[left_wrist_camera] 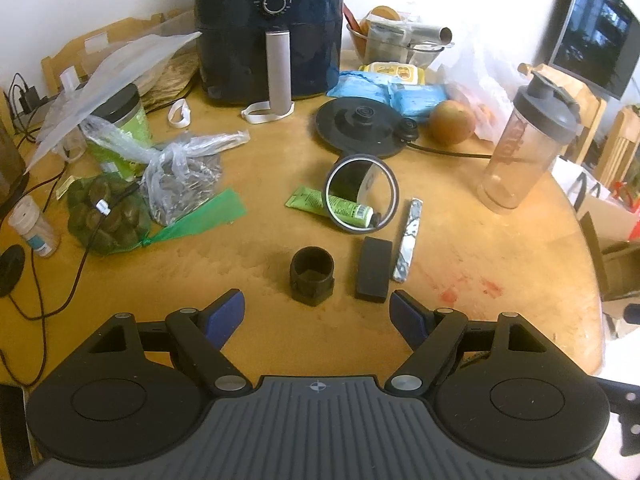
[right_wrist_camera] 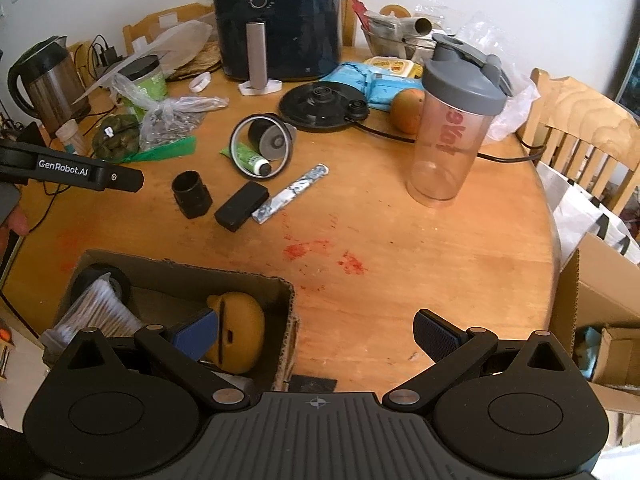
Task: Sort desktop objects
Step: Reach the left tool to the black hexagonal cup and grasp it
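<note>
Black plastic and blue pads frame both of your views: your left gripper [left_wrist_camera: 317, 312] hangs with its jaws spread wide and nothing between them, just short of the short black plastic tube fitting [left_wrist_camera: 311, 275] that stands upright on the round wooden table [left_wrist_camera: 480, 264]. Take that fitting as your landmark. Just to its right lies the flat black rectangular case [left_wrist_camera: 374, 269], and touching the case's far side is the slim silver-and-white foil stick [left_wrist_camera: 409, 240]. Beyond the fitting sits the round black-rimmed mirror [left_wrist_camera: 362, 193], with the green squeeze tube [left_wrist_camera: 316, 201] partly under it. Far behind stands the dark blue air fryer [left_wrist_camera: 269, 28], and well to the right the clear shaker bottle with a grey lid [left_wrist_camera: 526, 142].

Your right gripper [right_wrist_camera: 317, 334] is also wide and holds nothing. Nearer to you than the fitting is the open brown cardboard box [right_wrist_camera: 256, 280], holding a yellow rounded toy [right_wrist_camera: 240, 330] and a pack of cotton swabs [right_wrist_camera: 96, 312].
</note>
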### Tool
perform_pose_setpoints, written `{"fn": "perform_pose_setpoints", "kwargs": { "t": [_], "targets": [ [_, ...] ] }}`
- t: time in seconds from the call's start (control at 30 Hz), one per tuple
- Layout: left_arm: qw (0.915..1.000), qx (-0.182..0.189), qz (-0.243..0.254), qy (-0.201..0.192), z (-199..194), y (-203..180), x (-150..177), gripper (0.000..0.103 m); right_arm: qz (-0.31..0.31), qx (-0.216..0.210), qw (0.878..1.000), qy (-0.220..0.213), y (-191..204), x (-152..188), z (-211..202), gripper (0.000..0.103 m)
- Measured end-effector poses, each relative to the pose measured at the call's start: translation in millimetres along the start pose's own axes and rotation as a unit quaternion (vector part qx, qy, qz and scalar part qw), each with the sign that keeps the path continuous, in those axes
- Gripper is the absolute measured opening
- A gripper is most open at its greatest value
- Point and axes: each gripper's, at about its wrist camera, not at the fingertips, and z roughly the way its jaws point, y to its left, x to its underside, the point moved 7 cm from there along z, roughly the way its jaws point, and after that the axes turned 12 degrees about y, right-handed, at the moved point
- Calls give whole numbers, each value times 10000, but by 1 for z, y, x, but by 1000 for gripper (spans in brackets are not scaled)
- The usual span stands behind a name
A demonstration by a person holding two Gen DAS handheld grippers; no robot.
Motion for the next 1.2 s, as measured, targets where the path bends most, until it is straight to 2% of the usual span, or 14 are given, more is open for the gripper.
{"fn": "perform_pose_setpoints", "kwargs": {
  "t": [0.6, 1.2],
  "targets": [
    [9995, -48, 205, 247, 46, 5, -21, 80, 295, 208, 9993, 137, -22, 1, 5, 103],
    [9960, 32, 265, 857, 95, 7, -34, 80, 656, 337, 9969, 280, -42, 4, 11, 103]
  ]
}}
